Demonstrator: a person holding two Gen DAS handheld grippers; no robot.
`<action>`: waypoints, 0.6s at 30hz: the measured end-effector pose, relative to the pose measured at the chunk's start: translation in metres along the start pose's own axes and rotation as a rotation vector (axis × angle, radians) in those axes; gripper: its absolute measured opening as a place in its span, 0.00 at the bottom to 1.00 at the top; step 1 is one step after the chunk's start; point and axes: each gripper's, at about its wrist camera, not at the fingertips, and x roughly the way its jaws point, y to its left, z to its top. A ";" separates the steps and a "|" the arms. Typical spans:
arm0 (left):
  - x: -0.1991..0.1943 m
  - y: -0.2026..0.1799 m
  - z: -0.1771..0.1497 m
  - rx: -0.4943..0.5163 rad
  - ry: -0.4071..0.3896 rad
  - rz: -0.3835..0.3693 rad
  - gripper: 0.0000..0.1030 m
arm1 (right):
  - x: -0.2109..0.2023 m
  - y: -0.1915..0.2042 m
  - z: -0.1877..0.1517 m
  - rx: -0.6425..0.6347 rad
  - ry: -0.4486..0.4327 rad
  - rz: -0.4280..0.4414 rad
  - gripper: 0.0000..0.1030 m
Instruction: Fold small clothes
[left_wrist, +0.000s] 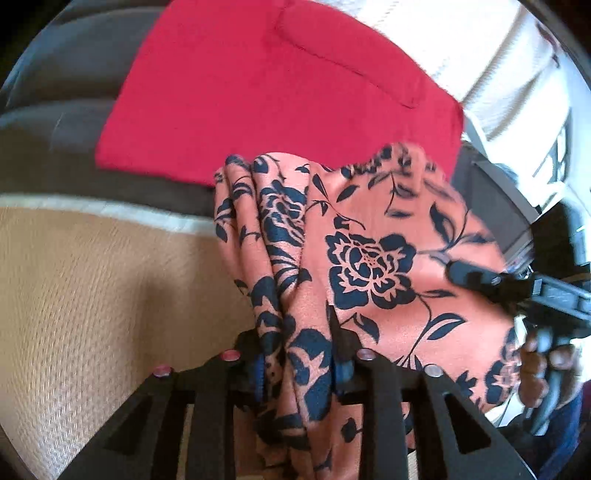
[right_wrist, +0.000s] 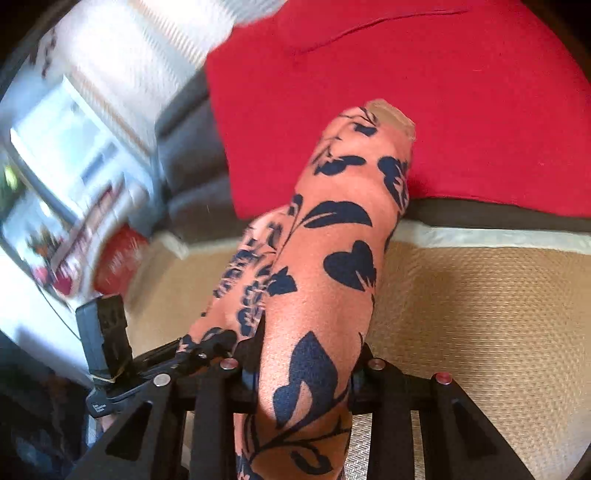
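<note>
While both grippers are raised over the woven mat (left_wrist: 92, 295), each one holds a bunch of the same floral cloth (left_wrist: 369, 258). The left gripper (left_wrist: 299, 365) has its jaws narrow and closed on a gathered fold of the cloth, which hangs down between its fingers and spreads out to the right side of the left wrist view. There the right gripper (left_wrist: 476, 277) is seen from the side, blurred, touching the cloth's far edge, with a hand (left_wrist: 546, 369) under it. In the right wrist view the right gripper (right_wrist: 306, 369) also has narrow jaws pressed on a thick roll of cloth (right_wrist: 332, 258) that rises away from the camera. The left gripper (right_wrist: 207, 347) appears at the lower left, beside the cloth. Behind the cloth lies a red garment (left_wrist: 258, 92) on a dark sofa (left_wrist: 55, 110), beyond the mat.
</note>
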 end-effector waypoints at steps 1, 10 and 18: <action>0.009 -0.005 0.002 0.024 0.019 0.010 0.50 | -0.005 -0.016 0.002 0.047 -0.004 0.010 0.55; 0.049 0.052 -0.031 -0.055 0.142 0.148 0.79 | -0.013 -0.118 -0.063 0.340 -0.124 -0.185 0.88; 0.070 -0.011 -0.017 -0.022 0.144 0.058 0.79 | -0.028 -0.091 -0.084 0.241 -0.135 -0.114 0.88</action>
